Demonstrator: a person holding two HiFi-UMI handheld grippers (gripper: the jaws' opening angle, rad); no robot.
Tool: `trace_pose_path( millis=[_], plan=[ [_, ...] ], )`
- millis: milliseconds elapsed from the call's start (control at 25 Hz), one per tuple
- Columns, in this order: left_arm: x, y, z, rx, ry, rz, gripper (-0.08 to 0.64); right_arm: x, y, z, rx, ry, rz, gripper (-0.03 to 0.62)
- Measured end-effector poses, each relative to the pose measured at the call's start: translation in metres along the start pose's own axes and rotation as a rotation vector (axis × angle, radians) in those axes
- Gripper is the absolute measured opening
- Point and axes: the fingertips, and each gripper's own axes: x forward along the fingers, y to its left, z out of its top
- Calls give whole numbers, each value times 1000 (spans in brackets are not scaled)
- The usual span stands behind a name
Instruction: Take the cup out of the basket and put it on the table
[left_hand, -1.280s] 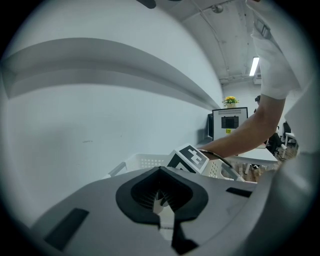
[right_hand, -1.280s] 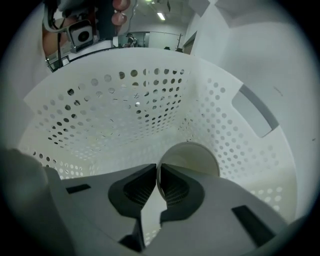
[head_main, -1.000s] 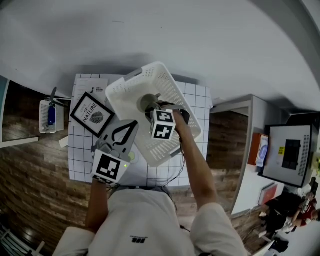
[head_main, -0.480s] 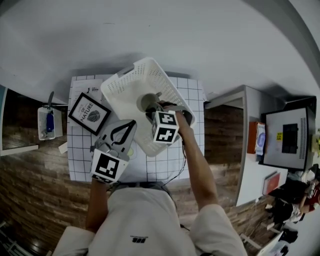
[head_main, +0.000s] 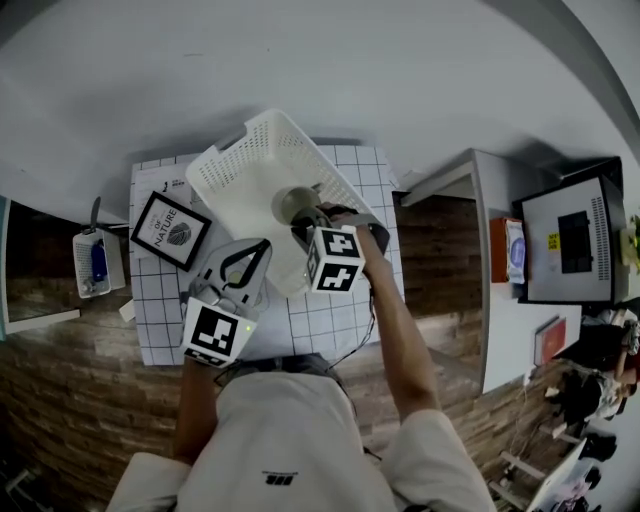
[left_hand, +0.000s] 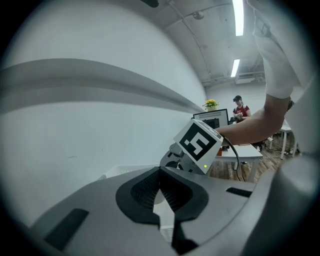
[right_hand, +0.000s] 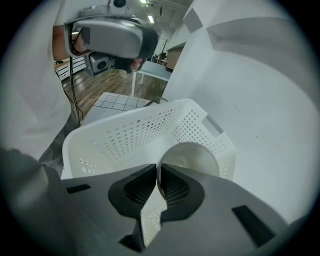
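My right gripper (right_hand: 158, 172) pinches the cup (right_hand: 192, 156) by its rim at the basket (right_hand: 115, 135); my left gripper (left_hand: 160, 182), at seven o'clock, is closed, empty.

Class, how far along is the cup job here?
Done: the right claw is clamped on the cup by its rim. In hand: the cup is held over the basket. Left: carry it clear and set it on the table.
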Motion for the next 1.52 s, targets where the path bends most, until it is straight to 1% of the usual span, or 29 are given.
trace_pose_path(
  millis=[200, 360, 480, 600, 800, 920, 1080, 1360, 1520],
  plan=[
    [0, -12, 6, 9, -11, -24, 5, -19, 6, -3, 17, -4, -35, 37],
    [3, -23, 10, 39, -21, -53, 5, -33, 8, -8, 36, -5, -57, 37],
    [4, -30, 12, 32, -13, -69, 5, -42, 10, -12, 52, -4, -75, 37],
    [6, -35, 15, 52, -25, -86, 5, -51, 12, -13, 60, -4, -92, 37],
    [9, -43, 17, 49, -23, -111, 5, -62, 18, -18, 84, -3, -107, 37],
    [11, -47, 20, 69, -42, -130, 5, -69, 19, -20, 94, 0, -120, 37],
    [13, -52, 22, 64, -40, -152, 5, -80, 22, -25, 112, 8, -142, 37],
    [17, -64, 30, 95, -69, -197, 5, -102, 29, -31, 147, 18, -187, 37],
    [21, -72, 32, 99, -74, -225, 5, -112, 32, -36, 170, 24, -212, 37]
  ],
)
